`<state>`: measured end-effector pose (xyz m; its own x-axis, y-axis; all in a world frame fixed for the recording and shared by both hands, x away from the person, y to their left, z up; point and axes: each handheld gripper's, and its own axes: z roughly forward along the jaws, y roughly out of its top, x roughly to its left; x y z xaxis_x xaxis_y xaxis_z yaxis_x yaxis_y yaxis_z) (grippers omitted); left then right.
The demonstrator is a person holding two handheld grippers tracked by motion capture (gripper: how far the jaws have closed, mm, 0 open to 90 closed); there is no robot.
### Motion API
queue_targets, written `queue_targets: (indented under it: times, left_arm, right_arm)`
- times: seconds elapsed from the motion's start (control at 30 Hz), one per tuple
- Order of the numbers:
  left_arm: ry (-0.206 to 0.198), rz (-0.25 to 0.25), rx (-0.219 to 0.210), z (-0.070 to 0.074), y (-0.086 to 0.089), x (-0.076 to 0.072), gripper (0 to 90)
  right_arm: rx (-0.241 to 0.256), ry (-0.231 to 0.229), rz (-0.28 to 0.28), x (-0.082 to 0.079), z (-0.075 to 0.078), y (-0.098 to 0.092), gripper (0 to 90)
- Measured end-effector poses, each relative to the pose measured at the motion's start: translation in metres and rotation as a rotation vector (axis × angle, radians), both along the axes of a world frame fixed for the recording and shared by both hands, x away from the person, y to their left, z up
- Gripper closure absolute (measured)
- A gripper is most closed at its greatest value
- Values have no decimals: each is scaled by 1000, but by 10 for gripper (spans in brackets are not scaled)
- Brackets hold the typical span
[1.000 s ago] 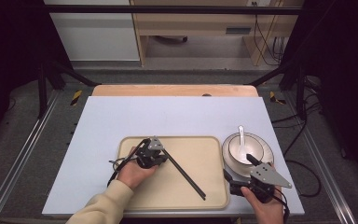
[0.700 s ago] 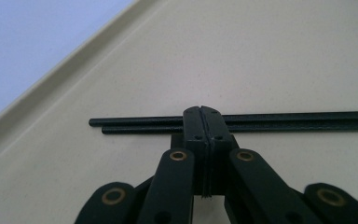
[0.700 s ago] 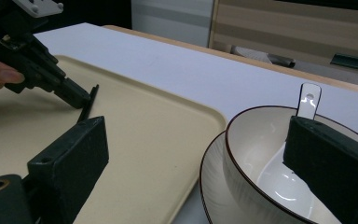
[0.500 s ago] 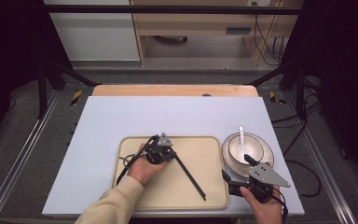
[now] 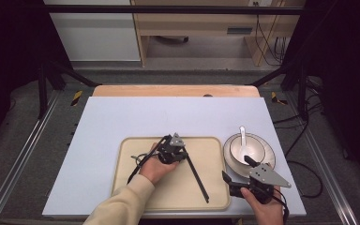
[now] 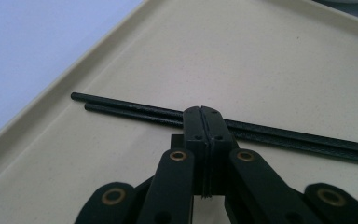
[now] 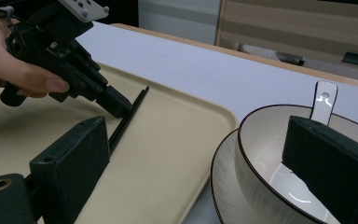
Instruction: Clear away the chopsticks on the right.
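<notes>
Tray (image 5: 131, 187) sits near centre, holding a pair of black chopsticks (image 5: 198, 174) lying side by side. Left gripper (image 5: 183, 154) is down at their far end, jaws pressed together; whether they pinch the sticks, I cannot tell. Best to grip both sticks squarely. Right gripper (image 5: 236, 174), jaws spread, hovers by the bowl (image 5: 255, 143), spoon (image 5: 242, 136) inside, plate (image 5: 268, 161) beneath.

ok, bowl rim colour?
Dark brown line on the white bowl; right gripper view shows it best.
</notes>
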<state>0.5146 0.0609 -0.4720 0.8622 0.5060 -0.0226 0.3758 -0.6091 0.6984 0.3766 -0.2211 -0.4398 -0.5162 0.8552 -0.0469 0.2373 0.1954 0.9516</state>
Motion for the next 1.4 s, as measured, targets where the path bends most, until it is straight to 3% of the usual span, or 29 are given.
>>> queue_targets:
  times: [0.47, 1.4]
  left_arm:
    - [-7, -24, 8, 0, -8, -1, 893]
    - [-22, -127, 26, 0, -53, 1, 893]
  right_arm:
    - [-2, 3, -6, 0, 0, -1, 72]
    - [6, 6, -13, 0, 0, -3, 77]
